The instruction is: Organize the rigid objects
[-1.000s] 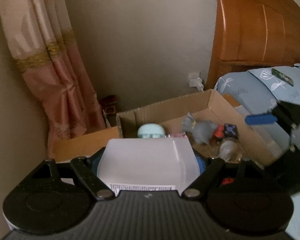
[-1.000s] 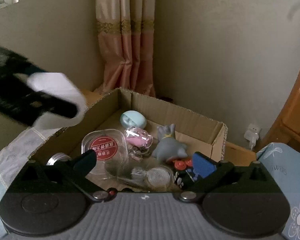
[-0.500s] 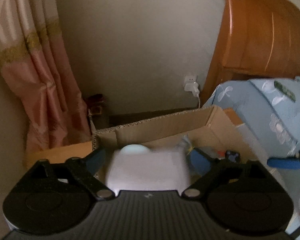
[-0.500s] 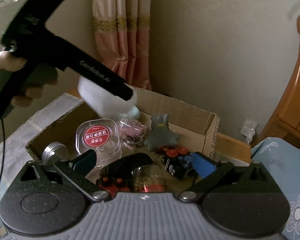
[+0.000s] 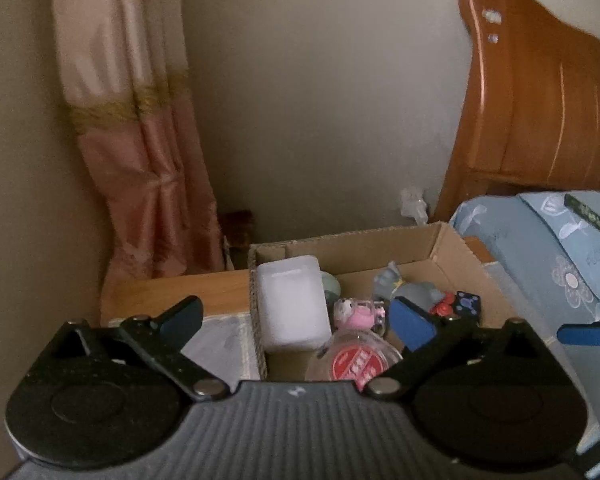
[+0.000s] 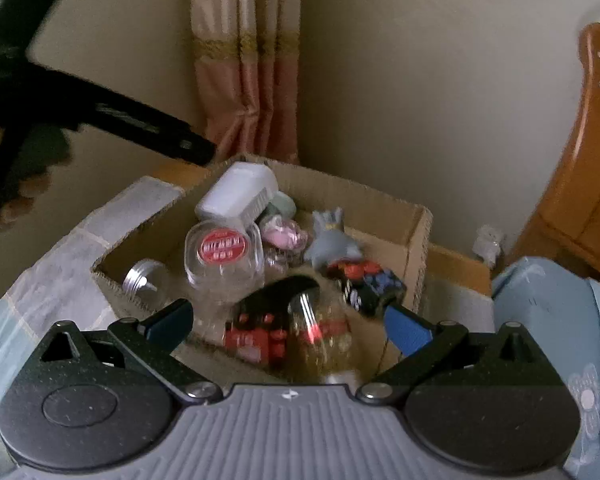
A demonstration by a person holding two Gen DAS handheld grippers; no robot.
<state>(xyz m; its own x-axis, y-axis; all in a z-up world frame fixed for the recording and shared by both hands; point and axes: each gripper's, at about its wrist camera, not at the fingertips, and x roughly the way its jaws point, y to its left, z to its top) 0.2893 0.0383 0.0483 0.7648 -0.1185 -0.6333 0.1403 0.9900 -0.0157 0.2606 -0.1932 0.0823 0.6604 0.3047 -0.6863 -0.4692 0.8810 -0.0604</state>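
A white plastic container [image 5: 293, 302] is leaning against the far left corner of the cardboard box [image 5: 456, 254] among small toys, while the left tongs [image 5: 296, 322] and right tongs [image 6: 288, 322] are both gaping wide, gripping nothing.

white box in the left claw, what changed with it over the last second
The left claw opened and let go of the white box, which now rests in the far left corner of the carton, and the claw pulled back. The right claw stayed open and empty; the other items in the carton stayed put.
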